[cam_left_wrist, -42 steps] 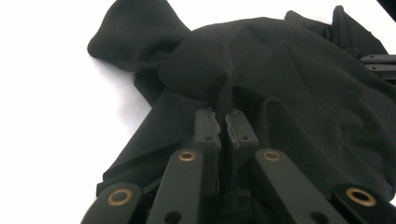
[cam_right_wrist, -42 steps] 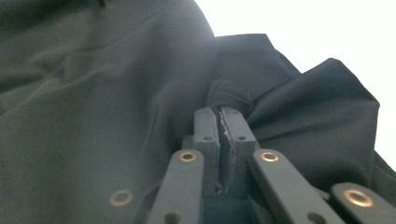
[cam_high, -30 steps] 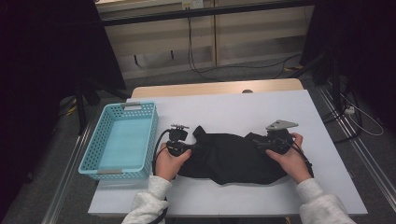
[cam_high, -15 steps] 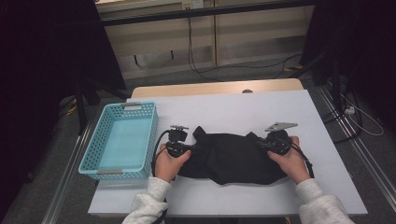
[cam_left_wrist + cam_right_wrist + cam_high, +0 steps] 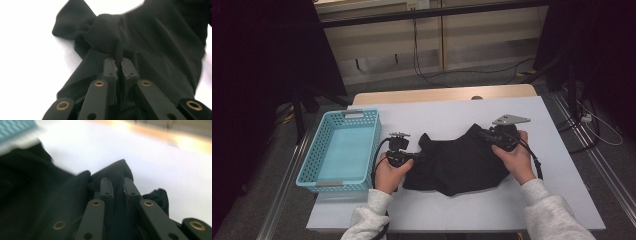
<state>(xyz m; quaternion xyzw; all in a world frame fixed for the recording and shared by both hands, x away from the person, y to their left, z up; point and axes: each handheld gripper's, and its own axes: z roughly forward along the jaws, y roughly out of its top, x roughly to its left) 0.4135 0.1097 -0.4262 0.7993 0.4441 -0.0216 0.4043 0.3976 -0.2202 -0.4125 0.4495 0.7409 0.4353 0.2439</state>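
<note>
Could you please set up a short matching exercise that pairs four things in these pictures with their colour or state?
Things:
1. basket
2. cloth
3. left gripper
4. table

Colour or state:
A. black, partly lifted at its right end
B. white, with a wooden far edge
C. turquoise, with nothing in it
D. shut on a fold of cloth

Pairs: 1-C, 2-A, 3-D, 4-B

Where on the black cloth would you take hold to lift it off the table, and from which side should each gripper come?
Probably the black cloth at its two end edges, each gripper coming in level from its own side. The left gripper already pinches a bunched fold there and the right gripper a raised corner, so thin folded edges fit the jaws.
</note>
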